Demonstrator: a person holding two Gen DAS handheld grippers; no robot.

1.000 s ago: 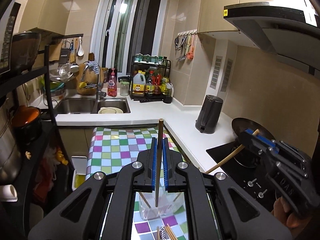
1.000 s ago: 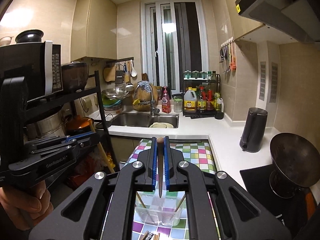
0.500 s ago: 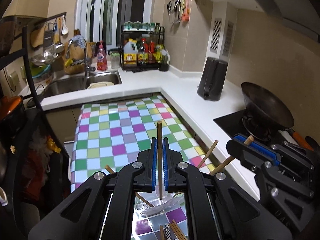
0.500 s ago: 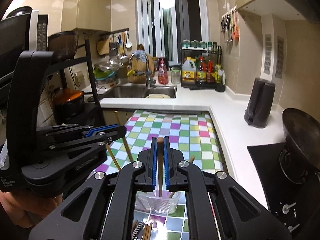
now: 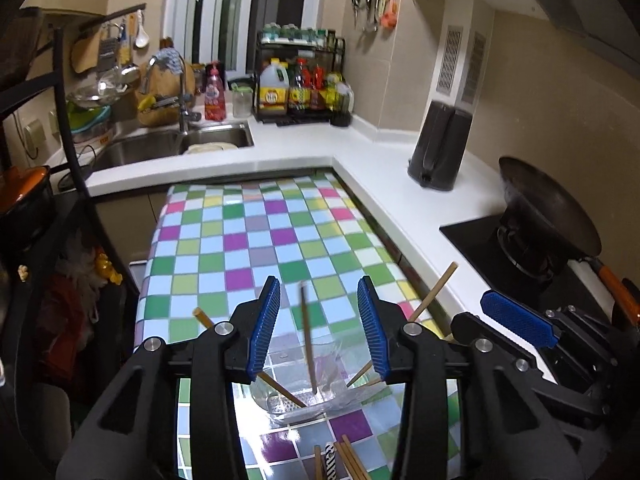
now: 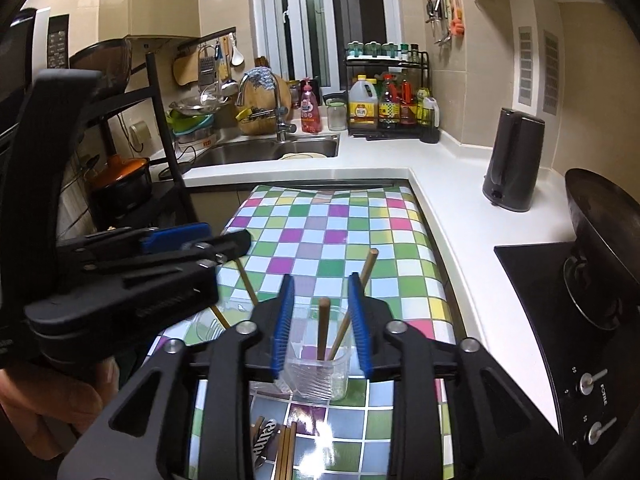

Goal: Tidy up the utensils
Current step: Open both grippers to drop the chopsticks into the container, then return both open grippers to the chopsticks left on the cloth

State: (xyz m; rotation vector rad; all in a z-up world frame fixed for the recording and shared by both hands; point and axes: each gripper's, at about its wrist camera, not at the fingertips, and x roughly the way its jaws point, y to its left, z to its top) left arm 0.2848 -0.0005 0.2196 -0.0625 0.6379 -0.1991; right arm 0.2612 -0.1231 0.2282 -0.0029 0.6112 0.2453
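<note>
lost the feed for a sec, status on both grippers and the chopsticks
Left gripper open, empty. Right gripper open, empty. Chopsticks standing in the clear cup; more lie loose on the checkered table. Nothing in the way.

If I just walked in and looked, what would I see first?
Probably the checkered cloth, bright with pink, green and white squares, in the middle of the kitchen. At its near end a clear cup holds chopsticks leaning out, and both grippers, left and right, hang open above it with blue fingers. More chopsticks lie flat on the cloth in front of the cup.
</note>
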